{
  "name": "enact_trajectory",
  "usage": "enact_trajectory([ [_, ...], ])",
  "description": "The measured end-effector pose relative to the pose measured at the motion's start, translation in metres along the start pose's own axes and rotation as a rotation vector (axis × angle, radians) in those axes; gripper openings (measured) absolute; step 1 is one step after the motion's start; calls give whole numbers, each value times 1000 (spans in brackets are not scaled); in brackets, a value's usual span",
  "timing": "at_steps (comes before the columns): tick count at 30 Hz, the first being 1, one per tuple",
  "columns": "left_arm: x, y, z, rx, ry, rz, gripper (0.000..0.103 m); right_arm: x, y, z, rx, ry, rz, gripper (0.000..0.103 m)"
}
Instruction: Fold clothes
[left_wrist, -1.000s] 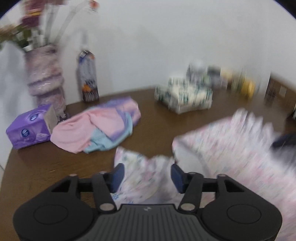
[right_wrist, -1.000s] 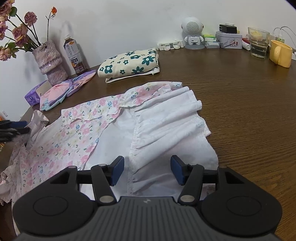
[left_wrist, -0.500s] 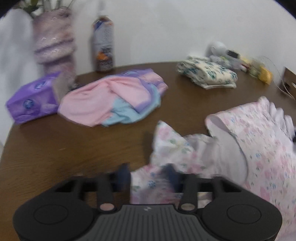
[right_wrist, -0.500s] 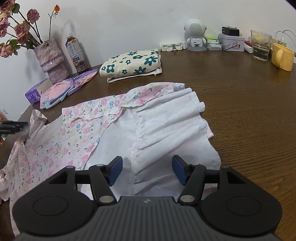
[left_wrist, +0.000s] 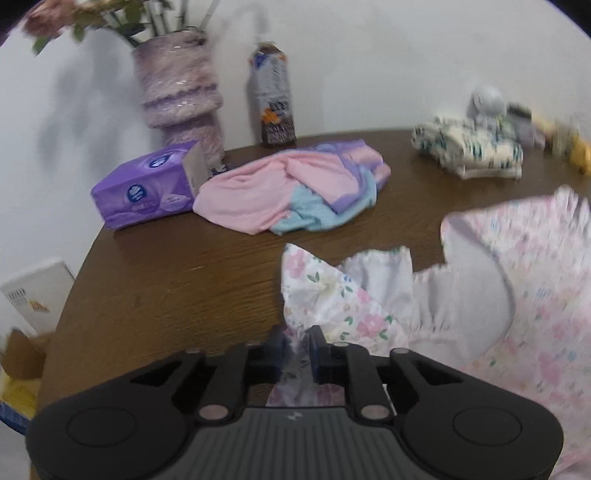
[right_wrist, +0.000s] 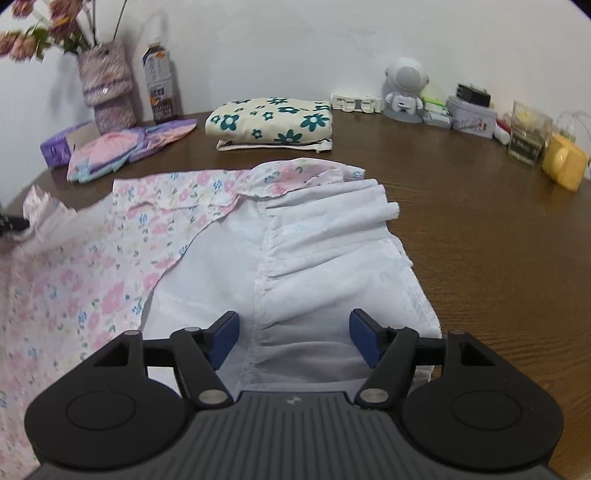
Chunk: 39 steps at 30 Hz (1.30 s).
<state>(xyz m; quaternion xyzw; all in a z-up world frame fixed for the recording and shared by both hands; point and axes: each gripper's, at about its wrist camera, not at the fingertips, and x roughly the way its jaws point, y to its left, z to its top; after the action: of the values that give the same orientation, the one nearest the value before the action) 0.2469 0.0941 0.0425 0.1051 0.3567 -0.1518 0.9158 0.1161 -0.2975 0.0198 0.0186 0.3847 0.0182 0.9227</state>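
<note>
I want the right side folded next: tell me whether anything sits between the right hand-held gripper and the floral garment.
Nothing visible does. The right hand-held gripper hangs open directly over the floral garment, its white inside facing up, with only bare cloth between its fingers. The folded cloth with teal flowers lies well beyond, by the wall.

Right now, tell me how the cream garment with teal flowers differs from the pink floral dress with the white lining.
The cream garment with teal flowers is a neat folded stack by the wall; the pink floral dress sprawls unfolded, lining showing. The garment lies untouched, while the dress's ruffle is pinched in the left claw. Both are flower prints on the brown wooden table.
</note>
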Motion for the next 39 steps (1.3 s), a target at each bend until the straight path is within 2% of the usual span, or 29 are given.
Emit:
enact_trajectory([
  [1, -9, 3, 0, -20, -16, -8, 28, -1, -1, 1, 8, -1, 15, 66],
  [4, -34, 10, -2, -62, -41, -24, 30, -14, -3, 6, 23, -41, 27, 66],
  [7, -51, 9, -14, -84, -2, -69, 30, -25, 0, 11, 26, -65, 71, 65],
  [10, -62, 2, -34, -96, 51, -114, 29, -25, 11, 11, -3, -58, 112, 60],
  [14, -68, -6, -60, -107, 110, -105, 31, -21, 24, 8, -18, -40, 137, 57],
  [16, -72, -7, -68, -114, 112, -102, 32, -22, 28, 5, -19, -38, 146, 57],
  [18, -76, -11, -72, -90, 110, -95, 29, -23, 30, 1, -15, -33, 147, 57],
  [20, -78, -18, -74, -15, 104, -77, 2, -24, 32, -3, -15, -25, 145, 57],
  [22, -80, -24, -75, 59, 103, -51, 2, -23, 34, -8, -28, -17, 128, 57],
  [25, -82, -25, -76, 119, 111, 20, 3, -22, 36, -15, -45, -5, 89, 57],
  [27, -85, -20, -78, 115, 116, 39, 5, -21, 35, -19, -47, 1, 80, 57],
  [32, -111, -16, -82, 47, 62, 14, 29, -27, 33, -23, -46, -12, 76, 57],
  [36, -115, -21, -89, 41, 90, -17, 33, -35, 29, -23, -28, -25, 92, 57],
  [39, -112, -23, -94, 49, 103, -28, 31, -38, 29, -26, -28, -28, 96, 57],
])
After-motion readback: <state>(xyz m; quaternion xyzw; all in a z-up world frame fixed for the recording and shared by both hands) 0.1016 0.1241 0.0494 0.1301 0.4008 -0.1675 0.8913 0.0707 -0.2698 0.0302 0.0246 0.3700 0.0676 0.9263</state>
